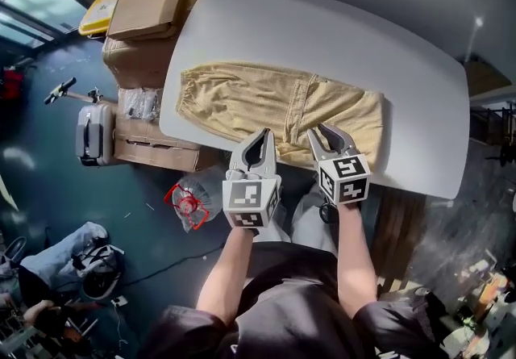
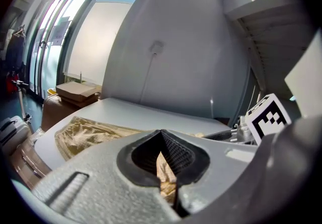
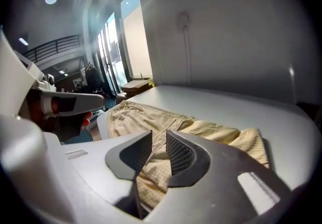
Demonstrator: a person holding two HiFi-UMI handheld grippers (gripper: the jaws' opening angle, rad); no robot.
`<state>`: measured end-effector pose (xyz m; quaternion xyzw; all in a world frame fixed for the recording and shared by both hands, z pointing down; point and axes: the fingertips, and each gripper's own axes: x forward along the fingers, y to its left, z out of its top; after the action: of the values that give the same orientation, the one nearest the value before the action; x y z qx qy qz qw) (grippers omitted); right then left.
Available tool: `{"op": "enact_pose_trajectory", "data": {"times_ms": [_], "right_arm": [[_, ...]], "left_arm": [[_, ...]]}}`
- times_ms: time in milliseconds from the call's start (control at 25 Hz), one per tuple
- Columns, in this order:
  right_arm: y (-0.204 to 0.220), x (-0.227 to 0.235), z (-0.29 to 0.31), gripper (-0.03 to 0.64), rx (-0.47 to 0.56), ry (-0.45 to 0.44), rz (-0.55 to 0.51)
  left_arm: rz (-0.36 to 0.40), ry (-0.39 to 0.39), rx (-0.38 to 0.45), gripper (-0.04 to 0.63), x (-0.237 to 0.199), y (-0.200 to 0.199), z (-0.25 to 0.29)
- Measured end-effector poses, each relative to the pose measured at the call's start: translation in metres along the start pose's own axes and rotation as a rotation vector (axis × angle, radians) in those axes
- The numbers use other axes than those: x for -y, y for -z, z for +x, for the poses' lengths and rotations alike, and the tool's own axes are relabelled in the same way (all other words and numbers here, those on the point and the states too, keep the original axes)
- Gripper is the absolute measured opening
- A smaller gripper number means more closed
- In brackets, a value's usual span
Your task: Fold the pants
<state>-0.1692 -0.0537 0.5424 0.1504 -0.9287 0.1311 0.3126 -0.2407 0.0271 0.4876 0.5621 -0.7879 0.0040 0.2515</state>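
Observation:
Tan pants (image 1: 274, 99) lie spread lengthwise on the white table (image 1: 339, 35), waistband at the left and the legs bunched at the right. My left gripper (image 1: 260, 138) sits at the pants' near edge. In the left gripper view its tips (image 2: 161, 132) meet and a fold of tan cloth (image 2: 166, 172) is pinched between the pads. My right gripper (image 1: 329, 133) is just to its right over the same near edge. In the right gripper view its jaws (image 3: 158, 135) stand apart, and the pants (image 3: 211, 132) show through the gap without being pressed.
Cardboard boxes (image 1: 145, 10) are stacked past the table's left end, with a grey suitcase (image 1: 95, 133) and a red-rimmed object (image 1: 187, 202) on the floor below. The table's near edge runs right under both grippers. A white wall (image 2: 176, 42) rises behind the table.

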Motion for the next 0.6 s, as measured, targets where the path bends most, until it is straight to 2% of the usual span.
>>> {"op": "enact_pose_trajectory", "data": {"times_ms": [240,440,600], "right_arm": [[-0.011,0.07,-0.061,0.113,0.093,0.149,0.087],[0.003,0.129,-0.111,0.201,0.151,0.274,0.2],[0.025,0.163,-0.139,0.227,0.144,0.337,0.288]], "left_arm": [[0.054,0.138,-0.007,0.003,0.07,-0.009,0.031],[0.1,0.249,-0.027,0.003,0.131,-0.007,0.055],[0.126,0.31,-0.053,0.003,0.168,-0.002,0.066]]}}
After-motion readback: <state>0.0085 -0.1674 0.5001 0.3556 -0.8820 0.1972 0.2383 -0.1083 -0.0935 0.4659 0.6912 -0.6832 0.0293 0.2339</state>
